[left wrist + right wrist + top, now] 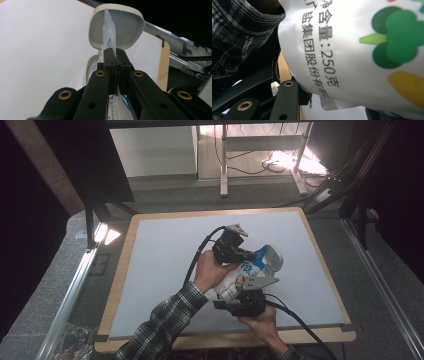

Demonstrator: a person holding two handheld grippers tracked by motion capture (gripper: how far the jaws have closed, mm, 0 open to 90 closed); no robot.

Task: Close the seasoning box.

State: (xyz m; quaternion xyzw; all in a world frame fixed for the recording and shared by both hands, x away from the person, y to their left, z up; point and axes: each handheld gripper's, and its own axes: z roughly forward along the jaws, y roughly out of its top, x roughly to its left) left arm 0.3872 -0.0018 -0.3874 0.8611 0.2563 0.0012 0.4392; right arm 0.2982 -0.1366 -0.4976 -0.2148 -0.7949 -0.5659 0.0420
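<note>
Left tool (116, 53) clamps the top seam of the soft white printed plastic pouch (235, 282); right tool (245, 306) state cannot be told; pouch appears limp, best gripped at seams

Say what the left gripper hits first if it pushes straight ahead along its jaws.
The left gripper, shut on the pouch, points at a white bowl right behind the pouch's edge. It would probably meet the bowl's inside first, though the gap between them is hard to judge.
</note>
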